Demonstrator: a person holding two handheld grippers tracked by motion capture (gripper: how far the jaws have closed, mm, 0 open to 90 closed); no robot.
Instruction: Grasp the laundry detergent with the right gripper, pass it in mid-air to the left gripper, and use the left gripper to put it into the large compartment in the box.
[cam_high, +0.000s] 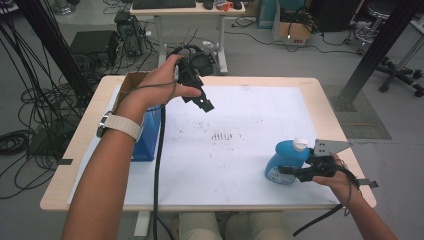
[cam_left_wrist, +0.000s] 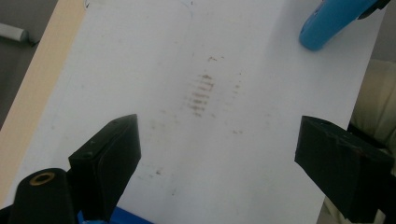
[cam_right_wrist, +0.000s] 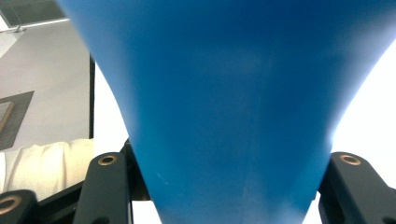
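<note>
A blue bottle (cam_high: 284, 159) with a white cap (cam_high: 300, 144) stands tilted on the white sheet near the table's front right. My right gripper (cam_high: 291, 171) is shut on its lower body, and the blue body (cam_right_wrist: 224, 93) sits pinched between the two jaws (cam_right_wrist: 224, 186) in the right gripper view. My left gripper (cam_high: 204, 104) is held up above the back left of the sheet, angled down toward the middle. It is open (cam_left_wrist: 217, 154) with nothing between its fingers. The bottle's end (cam_left_wrist: 327, 23) shows at the top right of the left gripper view.
A white sheet (cam_high: 240, 110) covers most of the wooden table (cam_high: 75, 150), with a brownish smudge (cam_high: 222, 135) in its middle. A blue container (cam_high: 148, 137) and a cardboard box (cam_high: 131, 82) stand at the left edge under my left forearm. Cables and a desk lie beyond.
</note>
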